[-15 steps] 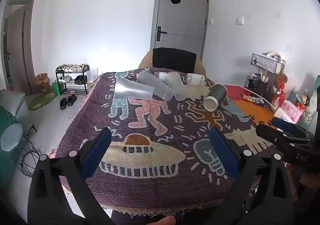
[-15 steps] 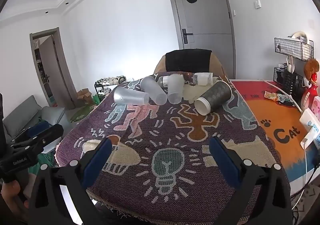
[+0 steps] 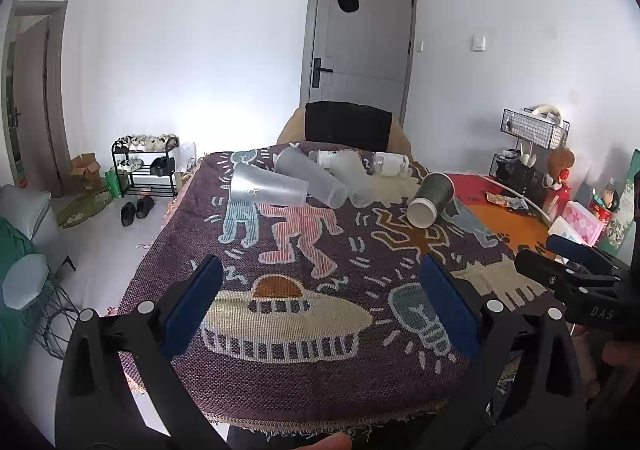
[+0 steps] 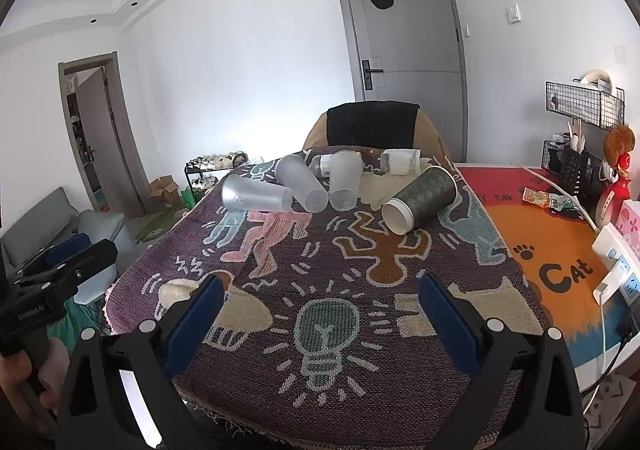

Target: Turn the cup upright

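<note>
Both claws edged forward; four cups (image 4: 419,203) lie tipped, two bottles (image 4: 400,161) behind.

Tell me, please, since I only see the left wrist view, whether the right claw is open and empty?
Observer: Yes. The right claw is open with nothing between its pads, and it sits short of the dark paper cup, which lies on its side.
Operator: Thank you. Is there any hazard to its right?
Observer: A white plug sits in the power strip on the orange mat, and its cable trails off the near edge.
</note>
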Motion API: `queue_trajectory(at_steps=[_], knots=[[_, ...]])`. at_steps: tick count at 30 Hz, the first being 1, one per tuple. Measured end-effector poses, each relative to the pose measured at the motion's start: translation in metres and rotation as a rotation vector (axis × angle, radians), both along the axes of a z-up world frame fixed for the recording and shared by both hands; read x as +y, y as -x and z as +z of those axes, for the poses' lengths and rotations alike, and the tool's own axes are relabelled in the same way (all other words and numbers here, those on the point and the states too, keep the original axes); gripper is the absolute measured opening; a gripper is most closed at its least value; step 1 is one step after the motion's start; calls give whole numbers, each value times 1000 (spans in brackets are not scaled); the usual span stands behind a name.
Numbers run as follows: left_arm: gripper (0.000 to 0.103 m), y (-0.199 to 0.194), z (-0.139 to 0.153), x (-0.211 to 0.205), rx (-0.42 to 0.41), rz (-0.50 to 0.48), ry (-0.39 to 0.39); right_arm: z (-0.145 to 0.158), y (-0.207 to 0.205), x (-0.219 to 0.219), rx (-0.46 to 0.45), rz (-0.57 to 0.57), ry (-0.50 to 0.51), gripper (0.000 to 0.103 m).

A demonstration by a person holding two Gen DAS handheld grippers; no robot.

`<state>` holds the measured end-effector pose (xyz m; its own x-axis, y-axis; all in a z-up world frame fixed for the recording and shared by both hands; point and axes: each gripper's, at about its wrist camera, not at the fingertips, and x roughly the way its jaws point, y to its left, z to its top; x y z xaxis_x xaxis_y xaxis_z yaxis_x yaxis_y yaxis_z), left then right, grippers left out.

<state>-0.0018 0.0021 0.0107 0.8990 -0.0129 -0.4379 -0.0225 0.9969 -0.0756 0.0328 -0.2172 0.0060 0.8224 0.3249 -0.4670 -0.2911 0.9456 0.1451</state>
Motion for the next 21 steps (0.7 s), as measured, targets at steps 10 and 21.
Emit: queue_trajectory(at_steps=[10,21], knots=[[98,-2,0,-3,10,-11,-8,2,0,-2,3,2,-9,95],[98,-7,-2,-6,17,-16,-16,-1,-5,1,10,13,5,95]])
